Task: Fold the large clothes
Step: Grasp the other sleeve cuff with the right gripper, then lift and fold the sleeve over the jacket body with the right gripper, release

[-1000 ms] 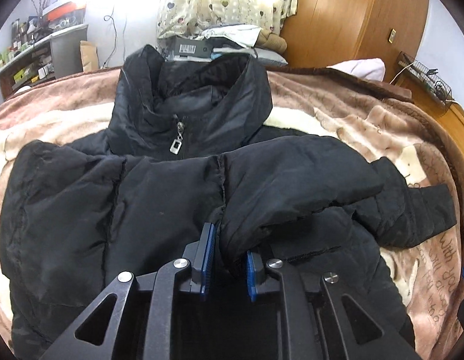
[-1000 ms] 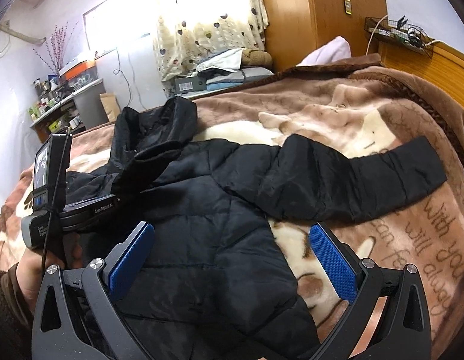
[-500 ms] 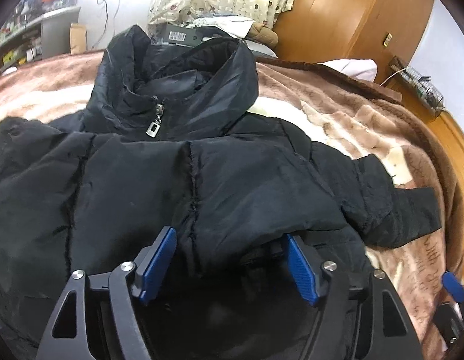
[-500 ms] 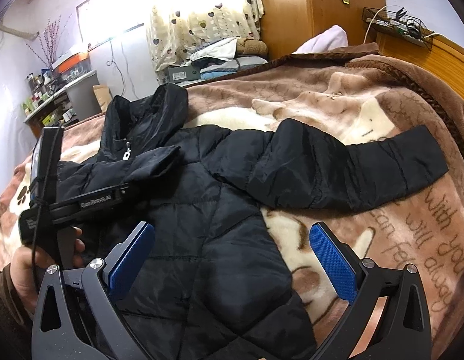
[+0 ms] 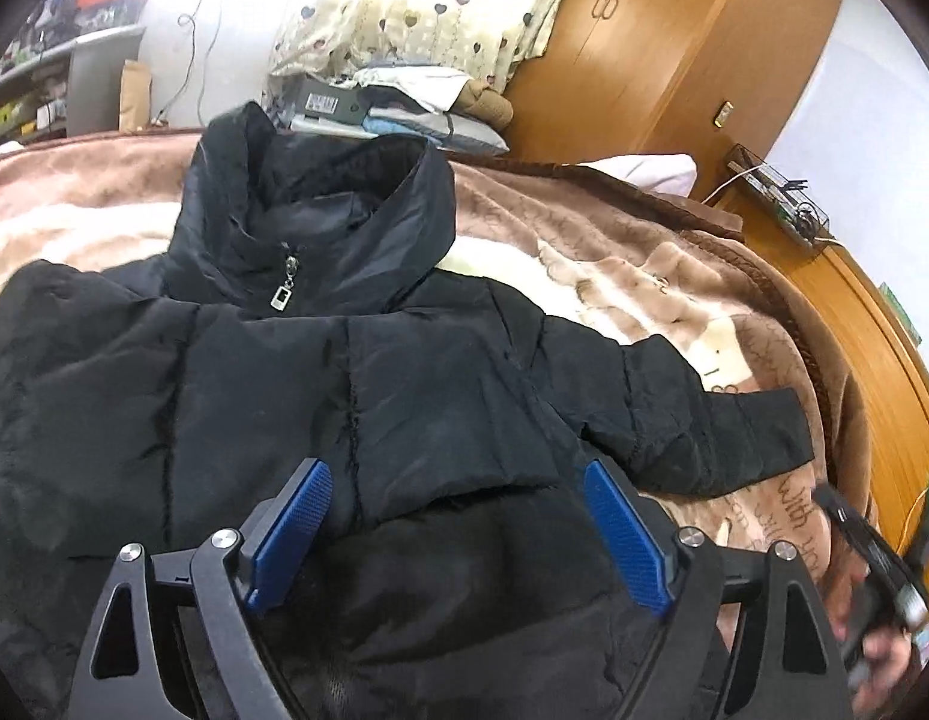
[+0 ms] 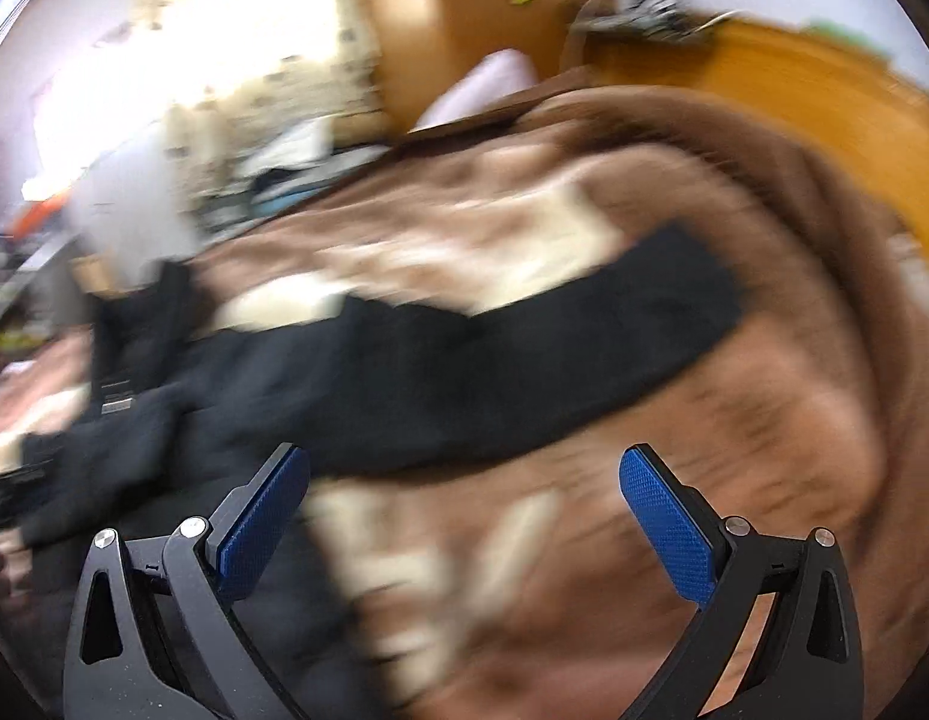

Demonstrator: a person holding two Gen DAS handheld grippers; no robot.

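A black puffer jacket [image 5: 356, 384] lies front up on a brown blanket [image 5: 644, 288], collar and zipper pull [image 5: 281, 298] at the far end. One sleeve is folded across its chest, cuff edge near my left gripper [image 5: 458, 516], which is open and empty just above it. The other sleeve [image 6: 524, 348] stretches out to the right over the blanket [image 6: 734, 450]. My right gripper [image 6: 464, 510] is open and empty above the blanket below that sleeve. The right wrist view is heavily blurred.
A wooden wardrobe [image 5: 674, 42] and a wooden bed frame [image 5: 884, 324] stand to the right. Folded laundry and a box [image 5: 404, 108] sit beyond the bed under a curtained window. A hand holding the other gripper [image 5: 872, 588] shows at the lower right.
My left gripper let go of the folded sleeve, opened wide and drew back a little. My right gripper swung quickly to the right, toward the stretched-out sleeve.
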